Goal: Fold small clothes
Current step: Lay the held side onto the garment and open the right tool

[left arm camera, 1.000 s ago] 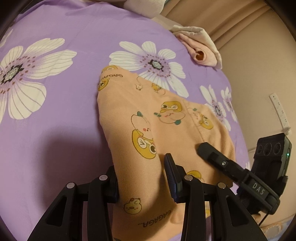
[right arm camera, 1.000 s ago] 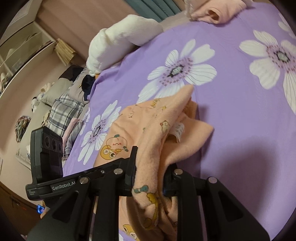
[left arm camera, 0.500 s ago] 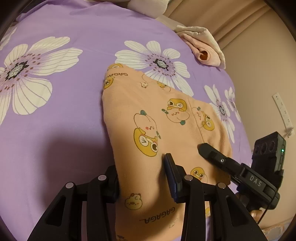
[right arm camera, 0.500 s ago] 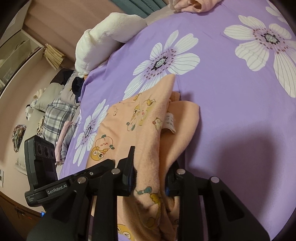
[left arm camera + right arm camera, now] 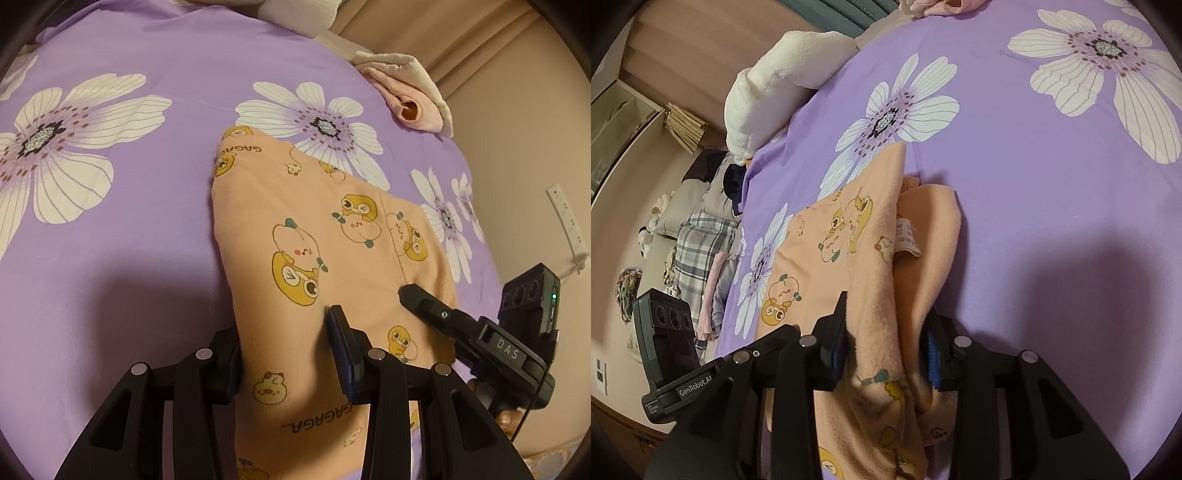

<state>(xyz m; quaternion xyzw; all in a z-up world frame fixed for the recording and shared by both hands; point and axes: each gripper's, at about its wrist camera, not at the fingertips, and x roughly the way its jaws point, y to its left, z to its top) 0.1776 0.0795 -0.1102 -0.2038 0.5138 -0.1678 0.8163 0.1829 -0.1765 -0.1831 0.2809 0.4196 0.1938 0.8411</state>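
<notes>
Lowering a folded-over flap, the right gripper [image 5: 886, 350] has just been opening its fingers, with bunched cloth of the peach garment [image 5: 325, 236] between them and the grip slackening. The left gripper [image 5: 284, 343] straddles the near edge; whether its fingers pinch cannot be told. The garment lies on the purple bedspread [image 5: 110, 258], one fold laid and untidy on the right side, where a care label [image 5: 907, 236] shows. More folds likely remain. Its near end is cut off behind the fingers.

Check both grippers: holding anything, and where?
Left gripper jaws clamp the peach cartoon-print garment at its near folded edge; right gripper jaws, just opening, straddle its bunched near end.
</notes>
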